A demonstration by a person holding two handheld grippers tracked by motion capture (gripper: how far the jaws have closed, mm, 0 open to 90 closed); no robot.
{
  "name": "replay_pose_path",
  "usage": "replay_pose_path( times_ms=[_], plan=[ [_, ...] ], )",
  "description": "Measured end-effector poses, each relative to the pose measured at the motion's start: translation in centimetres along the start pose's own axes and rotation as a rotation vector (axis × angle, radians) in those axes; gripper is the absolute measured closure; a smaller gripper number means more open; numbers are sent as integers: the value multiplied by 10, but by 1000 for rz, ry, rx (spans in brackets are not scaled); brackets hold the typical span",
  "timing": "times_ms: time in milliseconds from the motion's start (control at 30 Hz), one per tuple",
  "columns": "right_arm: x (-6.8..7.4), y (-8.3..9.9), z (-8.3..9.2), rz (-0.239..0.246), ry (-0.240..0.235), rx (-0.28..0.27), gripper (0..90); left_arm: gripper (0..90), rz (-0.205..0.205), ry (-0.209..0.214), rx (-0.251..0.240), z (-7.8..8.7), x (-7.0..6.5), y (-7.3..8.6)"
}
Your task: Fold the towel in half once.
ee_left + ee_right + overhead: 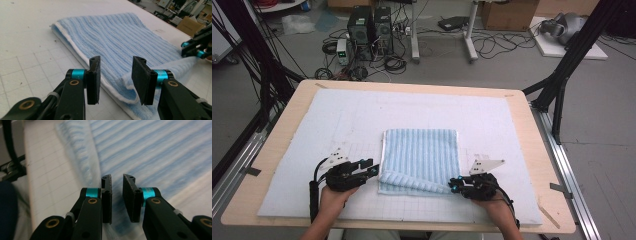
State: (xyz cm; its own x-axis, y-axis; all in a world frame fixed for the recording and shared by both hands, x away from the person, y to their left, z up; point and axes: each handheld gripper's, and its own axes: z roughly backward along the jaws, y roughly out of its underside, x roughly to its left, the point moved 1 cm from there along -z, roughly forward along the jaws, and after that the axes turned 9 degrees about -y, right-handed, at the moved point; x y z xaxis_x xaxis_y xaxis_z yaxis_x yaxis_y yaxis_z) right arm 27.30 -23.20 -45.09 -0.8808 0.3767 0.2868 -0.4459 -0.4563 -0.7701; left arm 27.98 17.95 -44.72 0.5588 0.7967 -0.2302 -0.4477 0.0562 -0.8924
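At the left of the high view, left gripper [374,170] low over the white gridded mat [337,120], held in a hand [332,197] coming in from the bottom edge, just beside the near left corner of the blue striped towel [422,150]. In the left gripper view, jaws spread with nothing pinched; near edge of the towel rolled up into a thick fold just past them, not touching either pad.

Towel folded, lying flat in the middle of the mat on the wooden counter [277,145], near edge curled over.

At the right, right gripper [453,186] at the towel's near right corner, tips at the curled edge. In the right gripper view, jaws parted by a narrow gap, nothing between the pads, blurred towel beyond them.
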Motion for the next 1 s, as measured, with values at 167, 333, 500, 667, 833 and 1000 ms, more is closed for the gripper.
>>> replay_pose_path(
  times_ms=[167,333,500,667,833,1000],
  plan=[
    [6,7,4,0,-50,43,771,593,0,0,0,0,1,0],
    [6,8,12,-8,-40,-7,728,592,-6,6,9,-2,-1,0],
    [5,5,9,-4,-70,-14,770,591,-11,21,20,-6,-4,0],
    [12,6,-2,36,-116,81,815,591,-16,15,20,-5,-3,1],
    [15,7,1,74,-155,87,802,589,-3,7,15,-4,1,0],
    [15,0,-2,71,-162,17,750,589,12,20,34,-17,2,-5]
  ],
)
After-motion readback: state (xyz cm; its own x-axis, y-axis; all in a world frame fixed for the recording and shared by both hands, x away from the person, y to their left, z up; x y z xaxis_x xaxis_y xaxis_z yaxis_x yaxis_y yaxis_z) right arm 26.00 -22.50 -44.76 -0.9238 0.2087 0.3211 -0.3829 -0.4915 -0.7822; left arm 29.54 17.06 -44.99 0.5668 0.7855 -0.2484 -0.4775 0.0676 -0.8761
